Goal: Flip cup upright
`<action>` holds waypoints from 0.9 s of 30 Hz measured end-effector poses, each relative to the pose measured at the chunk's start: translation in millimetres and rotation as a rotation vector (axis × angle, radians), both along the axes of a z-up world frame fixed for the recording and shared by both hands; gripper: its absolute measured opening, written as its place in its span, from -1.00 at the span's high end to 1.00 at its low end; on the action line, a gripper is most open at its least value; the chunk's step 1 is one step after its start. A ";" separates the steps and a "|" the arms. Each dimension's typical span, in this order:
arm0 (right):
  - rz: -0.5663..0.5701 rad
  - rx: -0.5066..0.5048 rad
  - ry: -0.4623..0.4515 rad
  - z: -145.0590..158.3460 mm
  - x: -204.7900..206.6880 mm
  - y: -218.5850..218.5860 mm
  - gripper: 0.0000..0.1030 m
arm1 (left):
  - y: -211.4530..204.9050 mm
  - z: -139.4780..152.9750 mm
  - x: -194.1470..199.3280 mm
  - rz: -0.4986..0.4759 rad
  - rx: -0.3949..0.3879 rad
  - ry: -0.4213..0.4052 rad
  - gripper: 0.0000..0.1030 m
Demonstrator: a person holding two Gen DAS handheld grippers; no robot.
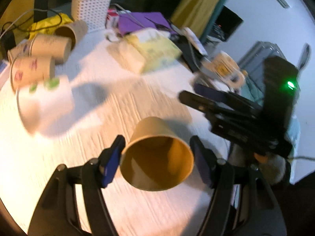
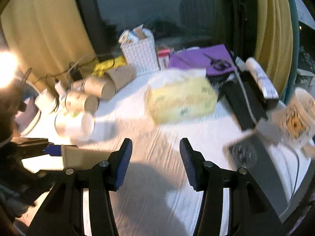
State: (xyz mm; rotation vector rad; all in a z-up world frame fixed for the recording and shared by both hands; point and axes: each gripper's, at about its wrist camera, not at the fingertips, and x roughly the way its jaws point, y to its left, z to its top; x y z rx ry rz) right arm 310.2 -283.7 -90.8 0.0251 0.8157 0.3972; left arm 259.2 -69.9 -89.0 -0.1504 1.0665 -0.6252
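Note:
A brown paper cup lies tilted on its side, its open mouth toward the camera, between the blue pads of my left gripper. The pads sit at the rim's two sides, closed on the cup. The same cup shows at the left of the right wrist view, held by the left gripper. My right gripper is open and empty above the white table. It also shows in the left wrist view at the right.
Several paper cups lie on their sides at the table's far left. A yellow tissue box, a white basket, purple folder, black items and a mug crowd the back and right.

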 end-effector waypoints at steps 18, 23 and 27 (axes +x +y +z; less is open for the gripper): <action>0.230 -0.129 0.103 -32.5 -91.4 64.6 -0.03 | 63.3 -14.0 -76.4 0.030 0.132 -0.097 -0.68; 0.343 -0.212 0.060 -23.6 -107.5 81.3 -0.03 | 84.4 -18.1 -88.4 0.080 0.170 -0.104 -0.68; 0.480 -0.334 -0.023 -16.0 -119.5 103.2 -0.54 | 105.4 -20.2 -98.7 0.161 0.197 -0.108 -0.69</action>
